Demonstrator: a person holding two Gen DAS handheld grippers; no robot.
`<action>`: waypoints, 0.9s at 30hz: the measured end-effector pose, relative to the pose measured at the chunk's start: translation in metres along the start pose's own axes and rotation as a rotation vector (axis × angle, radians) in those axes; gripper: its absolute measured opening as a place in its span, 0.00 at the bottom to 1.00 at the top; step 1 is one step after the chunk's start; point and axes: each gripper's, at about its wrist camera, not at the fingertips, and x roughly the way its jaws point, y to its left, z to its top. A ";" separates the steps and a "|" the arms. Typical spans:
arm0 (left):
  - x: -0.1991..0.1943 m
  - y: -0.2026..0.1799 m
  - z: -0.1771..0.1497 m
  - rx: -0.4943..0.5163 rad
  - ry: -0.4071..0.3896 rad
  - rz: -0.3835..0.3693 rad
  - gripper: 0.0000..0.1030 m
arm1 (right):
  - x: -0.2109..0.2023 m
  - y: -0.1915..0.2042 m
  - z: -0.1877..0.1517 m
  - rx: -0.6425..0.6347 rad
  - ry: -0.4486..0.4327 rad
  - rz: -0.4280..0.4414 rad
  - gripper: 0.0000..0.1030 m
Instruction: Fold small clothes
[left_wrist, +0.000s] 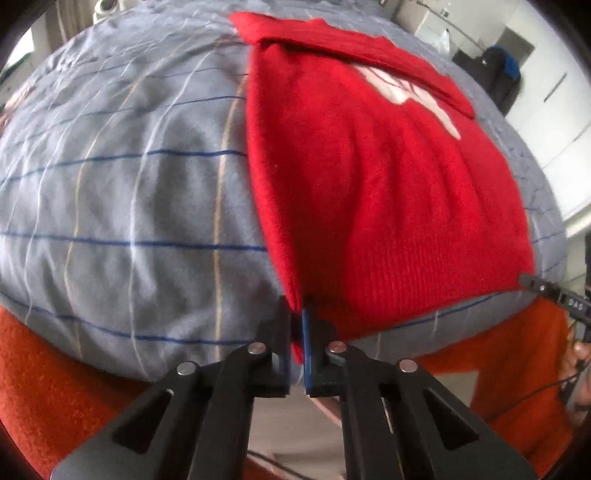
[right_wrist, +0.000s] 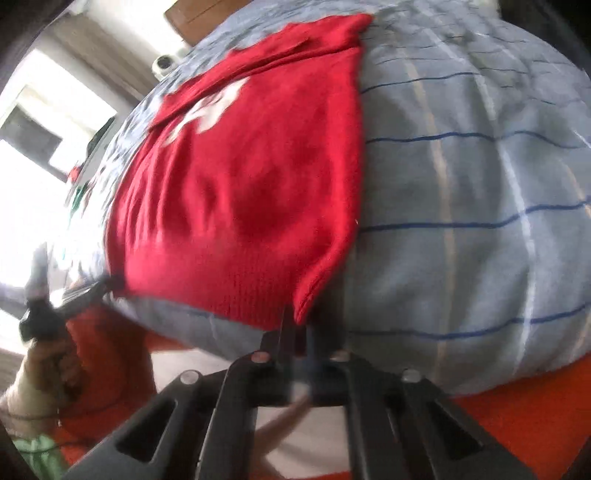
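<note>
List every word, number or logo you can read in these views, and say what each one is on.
"DAQ": small white letters on the right claw, at the edge of the left wrist view; blurred, so uncertain.
White design on the red sweater: partly covered by a fold and blurred, unreadable.
Striped bedsheet: no text.

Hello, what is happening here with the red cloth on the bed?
A person is folding a red sweater on a blue striped bedsheet, with a gripper in each hand. The left gripper is shut on the sweater's near left corner. The right gripper is at the near right corner, and its fingers look closed there, though that view is blurred. The sleeves are already folded in across the top. The hem lies at the near edge of the bed.
</note>
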 end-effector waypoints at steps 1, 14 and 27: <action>-0.002 0.002 -0.002 -0.004 -0.003 -0.007 0.02 | -0.006 -0.001 -0.001 -0.010 -0.009 -0.026 0.04; -0.069 0.027 0.031 -0.047 -0.148 -0.162 0.02 | -0.058 0.007 0.029 -0.006 -0.227 0.048 0.04; 0.001 0.030 0.283 0.000 -0.361 -0.080 0.02 | -0.003 0.016 0.272 -0.088 -0.402 0.054 0.04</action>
